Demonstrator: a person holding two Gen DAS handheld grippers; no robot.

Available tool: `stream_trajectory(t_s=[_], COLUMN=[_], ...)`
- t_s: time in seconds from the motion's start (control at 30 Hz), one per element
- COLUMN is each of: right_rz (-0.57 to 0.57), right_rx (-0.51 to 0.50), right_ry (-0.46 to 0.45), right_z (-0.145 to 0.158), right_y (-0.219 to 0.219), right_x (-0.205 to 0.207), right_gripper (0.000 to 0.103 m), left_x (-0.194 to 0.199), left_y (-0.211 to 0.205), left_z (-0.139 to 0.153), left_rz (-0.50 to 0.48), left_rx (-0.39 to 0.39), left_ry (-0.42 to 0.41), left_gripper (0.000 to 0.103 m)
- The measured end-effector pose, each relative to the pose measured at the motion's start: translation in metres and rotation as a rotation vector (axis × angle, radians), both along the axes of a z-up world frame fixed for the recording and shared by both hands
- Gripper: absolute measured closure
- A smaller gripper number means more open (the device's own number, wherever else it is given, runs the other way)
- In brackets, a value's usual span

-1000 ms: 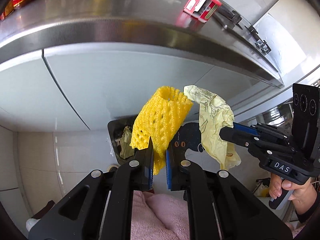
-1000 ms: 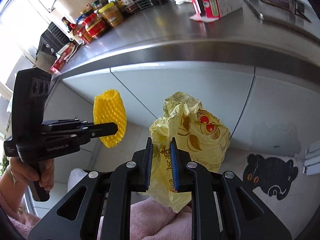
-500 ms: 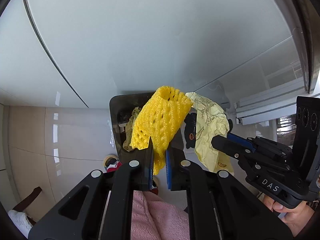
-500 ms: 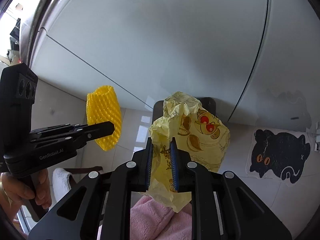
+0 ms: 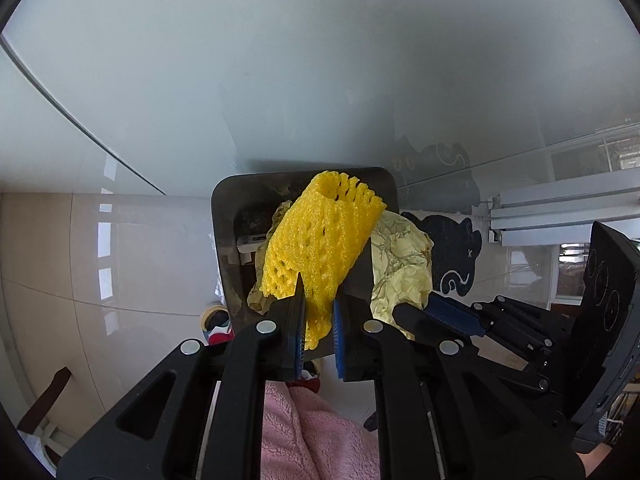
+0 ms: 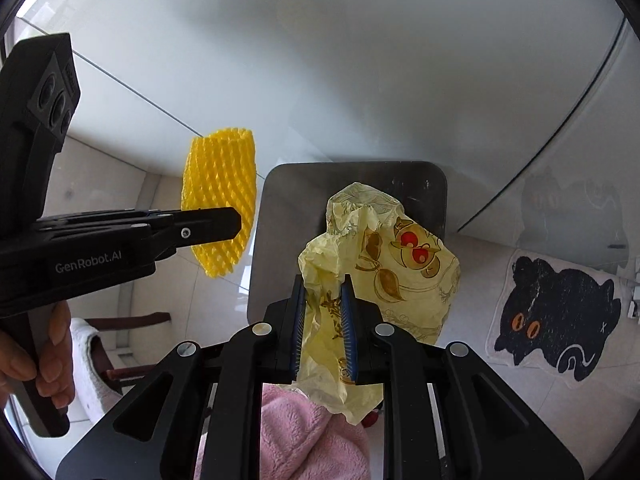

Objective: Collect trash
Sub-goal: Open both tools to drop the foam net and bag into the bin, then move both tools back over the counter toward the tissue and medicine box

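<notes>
Above dark bin (image 5: 224, 240), foam net (image 5: 320, 240) in left gripper (image 5: 318, 316), wrapper (image 6: 372, 264) in right gripper (image 6: 323, 312)

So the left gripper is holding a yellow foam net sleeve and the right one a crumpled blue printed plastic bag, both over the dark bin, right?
Nearly. The crumpled printed plastic bag is pale yellow, not blue; the right wrist view shows it clamped in the right gripper. The rest holds: the left gripper holds the yellow foam net sleeve, both above the dark bin.

Bin (image 6: 272, 216) mouth open below both claws; cabinet front (image 6: 360, 60) blocks far side.
</notes>
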State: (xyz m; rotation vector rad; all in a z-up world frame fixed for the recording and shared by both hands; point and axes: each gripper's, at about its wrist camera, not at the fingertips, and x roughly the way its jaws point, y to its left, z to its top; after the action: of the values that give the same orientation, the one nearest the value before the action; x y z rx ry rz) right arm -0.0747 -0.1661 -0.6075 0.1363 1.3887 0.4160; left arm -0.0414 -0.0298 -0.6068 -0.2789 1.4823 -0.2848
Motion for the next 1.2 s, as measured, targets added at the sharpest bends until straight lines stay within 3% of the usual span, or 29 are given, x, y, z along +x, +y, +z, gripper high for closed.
stream_trajectory(t_s=[0.03, 0.07, 0.2, 0.3, 0.4, 0.6, 0.97, 1.2], right_rz=[-0.011, -0.027, -0.068, -0.07, -0.073, -0.078, -0.085, -0.12], right_rx=[0.007, 0.015, 0.025, 0.008, -0.003, 0.004, 0.052, 0.066], right_ry=[0.014, 0.025, 0.024, 0.019, 0.004, -0.047, -0.263, -0.388], right_z=[-0.002, -0.003, 0.004, 0.016, 0.04, 0.103, 0.274, 0.342], right_y=[0.0, -0.001, -0.004, -0.005, -0.009, -0.022, -0.043, -0.054], right_x=[0.002, 0.004, 0.008, 0.007, 0.003, -0.01, -0.026, -0.024], right_gripper=[0.081, 0.078, 0.028, 0.024, 0.004, 0.003, 0.003, 0.003], left_x=[0.003, 0.005, 0.012, 0.015, 0.018, 0.01, -0.017, -0.019], left_y=[0.0, -0.001, -0.002, 0.0, 0.006, 0.018, 0.032, 0.034], left_z=[-0.002, -0.001, 0.011, 0.031, 0.052, 0.117, 0.268, 0.345], left_rz=[0.0, 0.001, 0.006, 0.007, 0.011, 0.009, -0.028, -0.023], left_rx=[-0.006, -0.012, 0.017, 0.036, 0.029, 0.05, 0.01, 0.003], left_ry=[0.005, 0.005, -0.029, -0.049, -0.058, -0.103, -0.294, -0.417], left_gripper=[0.085, 0.073, 0.042, 0.029, 0.013, 0.008, 0.008, 0.008])
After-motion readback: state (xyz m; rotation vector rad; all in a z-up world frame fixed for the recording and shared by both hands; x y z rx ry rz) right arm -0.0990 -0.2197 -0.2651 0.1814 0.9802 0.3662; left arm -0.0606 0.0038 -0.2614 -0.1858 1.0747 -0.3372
